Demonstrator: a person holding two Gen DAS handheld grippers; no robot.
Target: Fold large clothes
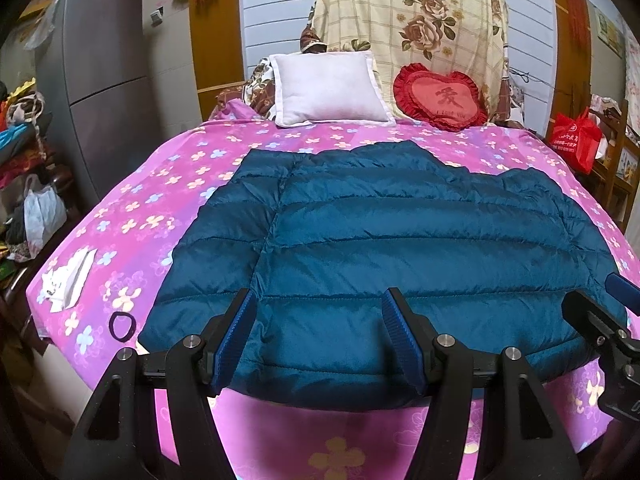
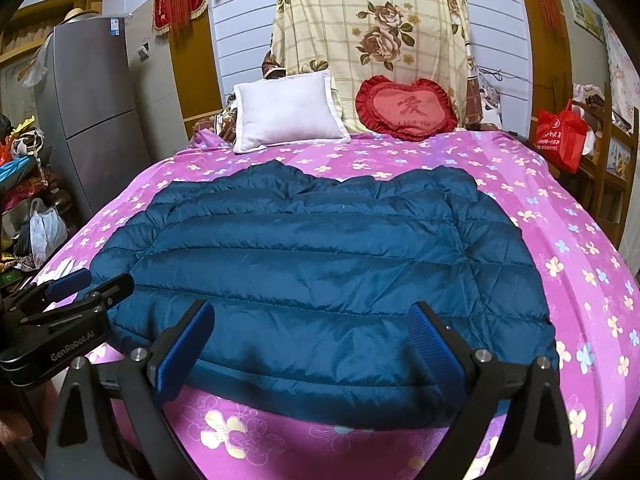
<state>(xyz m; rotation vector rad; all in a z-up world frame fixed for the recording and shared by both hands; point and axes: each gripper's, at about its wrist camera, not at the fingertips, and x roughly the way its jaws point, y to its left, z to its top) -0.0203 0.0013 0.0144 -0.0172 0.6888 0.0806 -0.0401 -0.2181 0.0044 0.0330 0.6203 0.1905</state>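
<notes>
- One teal quilted down jacket [image 1: 400, 232] spread flat mid-bed, hem toward six o'clock at the near edge.
- Left gripper [image 1: 316, 334] and right gripper [image 2: 314, 338]: fingers spread wide, empty, poised over hem.
- Best pinching both hem corners together, lifting evenly toward twelve o'clock.
- Two cushions: white pillow [image 1: 328, 88], red heart cushion [image 1: 438, 96].

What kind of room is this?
Most likely a bedroom at home: a bed with a flowery pink sheet, a white pillow and a red heart cushion. A blue puffer jacket lies on it.
</notes>
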